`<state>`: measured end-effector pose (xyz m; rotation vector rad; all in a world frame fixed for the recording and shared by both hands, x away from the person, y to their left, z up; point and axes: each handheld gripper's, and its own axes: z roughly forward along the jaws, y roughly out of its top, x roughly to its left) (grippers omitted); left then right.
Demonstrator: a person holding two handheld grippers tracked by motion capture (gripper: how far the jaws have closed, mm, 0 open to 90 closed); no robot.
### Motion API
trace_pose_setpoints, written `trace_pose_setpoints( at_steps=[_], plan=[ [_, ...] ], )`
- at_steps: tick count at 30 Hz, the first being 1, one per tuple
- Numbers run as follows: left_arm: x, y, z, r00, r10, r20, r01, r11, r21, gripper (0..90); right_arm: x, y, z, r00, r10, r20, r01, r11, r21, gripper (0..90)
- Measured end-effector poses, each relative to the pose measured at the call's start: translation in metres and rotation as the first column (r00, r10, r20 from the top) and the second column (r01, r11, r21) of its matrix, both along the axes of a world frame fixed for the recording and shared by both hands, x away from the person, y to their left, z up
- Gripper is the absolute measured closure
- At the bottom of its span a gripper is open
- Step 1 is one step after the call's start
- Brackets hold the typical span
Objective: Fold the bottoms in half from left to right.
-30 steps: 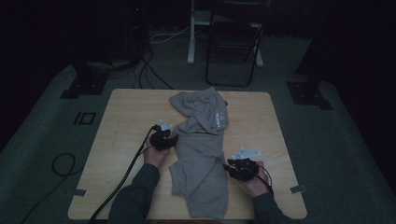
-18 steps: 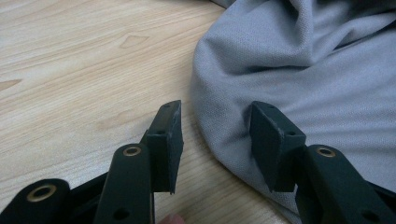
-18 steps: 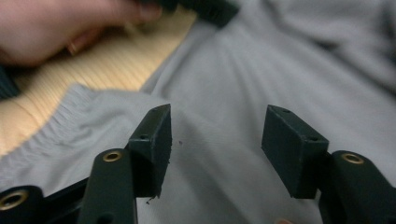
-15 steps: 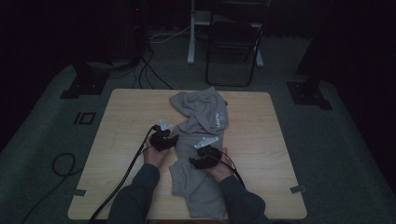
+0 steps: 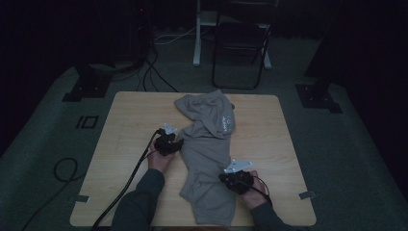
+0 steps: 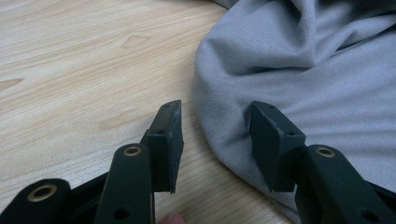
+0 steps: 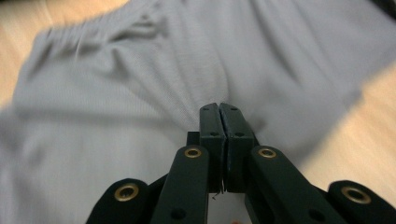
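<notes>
A grey garment (image 5: pixel 207 144) lies crumpled on the wooden table (image 5: pixel 134 115), with a small logo near its upper part. My left gripper (image 5: pixel 179 143) rests at the garment's left edge. In the left gripper view it (image 6: pixel 215 135) stands open, and the rounded cloth edge (image 6: pixel 303 70) lies between its jaws; one jaw is on bare wood. My right gripper (image 5: pixel 223 178) sits at the lower right edge of the garment. Its jaws have just been closing and now meet (image 7: pixel 219 112) over the grey cloth (image 7: pixel 140 70), with no cloth visible between them.
A dark folding chair (image 5: pixel 240 43) stands beyond the table's far edge. Black cables (image 5: pixel 144 72) and stand bases (image 5: pixel 82 86) (image 5: pixel 317 96) lie on the floor around the table. Bare wood shows left and right of the garment.
My right gripper swung left onto the garment, then came back right and toward me, and its jaws have come together. The left hand has stayed put.
</notes>
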<state>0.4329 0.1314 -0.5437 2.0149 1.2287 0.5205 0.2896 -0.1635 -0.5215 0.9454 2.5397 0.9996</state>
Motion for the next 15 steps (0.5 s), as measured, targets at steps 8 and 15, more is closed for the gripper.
trace_pose_setpoints(
  at_steps=[8, 15],
  plan=[
    [0.0, 0.0, 0.0, 1.0, -0.004, 0.0, 0.004, 1.0, 0.004, 54.1, -0.022, -0.024, -0.003, 0.9991, -0.004, -0.041, 0.003, 1.0, -0.016, 75.7],
    [0.0, 0.0, 0.0, 1.0, -0.003, 0.0, 0.003, 1.0, 0.005, 54.1, 0.007, 0.013, 0.02, 0.9983, 0.01, 0.058, -0.013, 0.998, 0.064, 61.1]
  ],
)
